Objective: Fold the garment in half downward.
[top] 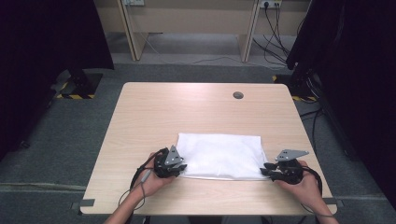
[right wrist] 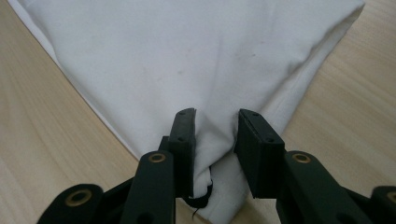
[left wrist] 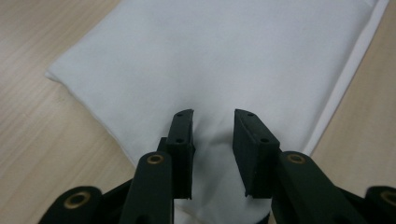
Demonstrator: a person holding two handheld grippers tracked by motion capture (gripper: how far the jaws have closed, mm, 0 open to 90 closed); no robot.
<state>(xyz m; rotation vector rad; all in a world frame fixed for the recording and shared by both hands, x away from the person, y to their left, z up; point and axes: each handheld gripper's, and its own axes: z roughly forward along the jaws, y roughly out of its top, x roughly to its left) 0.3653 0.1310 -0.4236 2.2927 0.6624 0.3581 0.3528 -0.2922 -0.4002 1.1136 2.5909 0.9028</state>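
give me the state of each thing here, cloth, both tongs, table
white cloth: folded into a flat rectangle, lying on the table, its two near corners between the tongs
left tongs: at the cloth's near left corner, jaws apart with cloth bunched between them; grip cannot be told
right tongs: at the near right corner, jaws apart with cloth between; grip cannot be told
table: bare wood around the cloth

Black two-jaw left gripper [top: 179,167] and right gripper [top: 266,169], brass-ringed pivots, small screws in pads, grey three-cornered plates, trailing cables; forearms seemingly bare.
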